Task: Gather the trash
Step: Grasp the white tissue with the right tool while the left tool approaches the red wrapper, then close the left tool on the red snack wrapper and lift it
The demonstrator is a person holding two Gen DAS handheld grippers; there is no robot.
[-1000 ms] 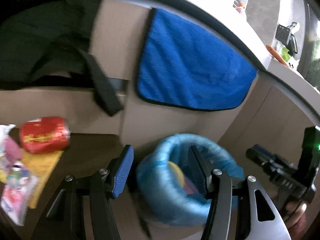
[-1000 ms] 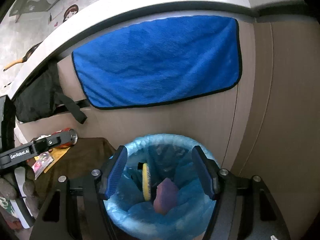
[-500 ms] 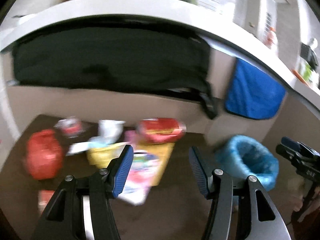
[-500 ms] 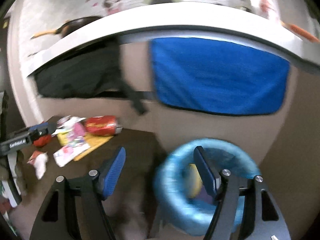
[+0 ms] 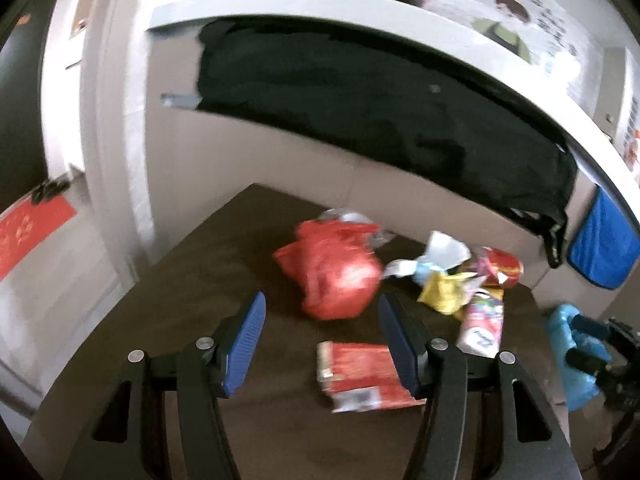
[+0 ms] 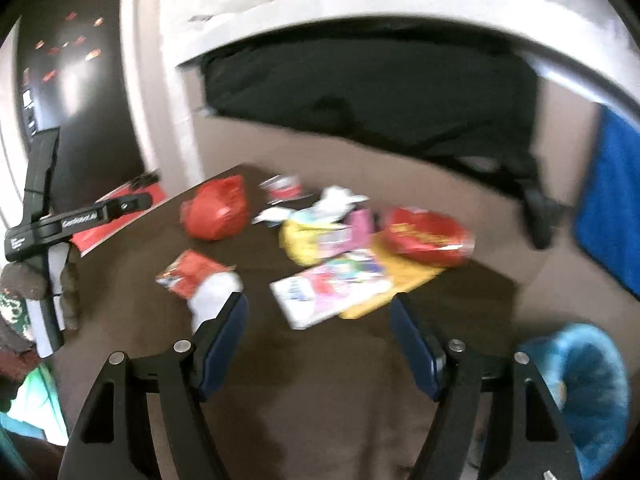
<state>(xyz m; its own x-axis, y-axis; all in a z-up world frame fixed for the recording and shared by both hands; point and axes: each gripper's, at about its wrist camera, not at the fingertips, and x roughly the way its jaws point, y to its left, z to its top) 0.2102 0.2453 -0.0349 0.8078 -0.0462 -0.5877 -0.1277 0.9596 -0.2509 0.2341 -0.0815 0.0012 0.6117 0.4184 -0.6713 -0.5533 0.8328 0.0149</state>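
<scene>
Trash lies scattered on a dark brown mat (image 5: 208, 280). A crumpled red bag (image 5: 332, 272) (image 6: 216, 212) sits just beyond my left gripper (image 5: 320, 340), which is open and empty. A flat red wrapper (image 5: 360, 372) (image 6: 192, 272) lies by its right finger. My right gripper (image 6: 320, 340) holds nothing and its jaws are opening; a white and pink packet (image 6: 328, 288) lies ahead of it. Further back are a yellow wrapper (image 6: 304, 236), a red snack bag (image 6: 428, 236) and white paper (image 6: 340, 200). The bin with the blue liner (image 6: 580, 392) (image 5: 572, 360) stands at the right.
A cabinet front with a black bag (image 5: 380, 112) hung on it runs behind the mat, with a blue towel (image 6: 612, 200) to the right. A white door frame (image 5: 112, 140) borders the left. The left gripper's body (image 6: 60, 220) and a hand show in the right wrist view.
Both grippers have swung left, away from the blue-lined bin and over to the scattered trash. The right jaws have widened. Nothing was picked up.
</scene>
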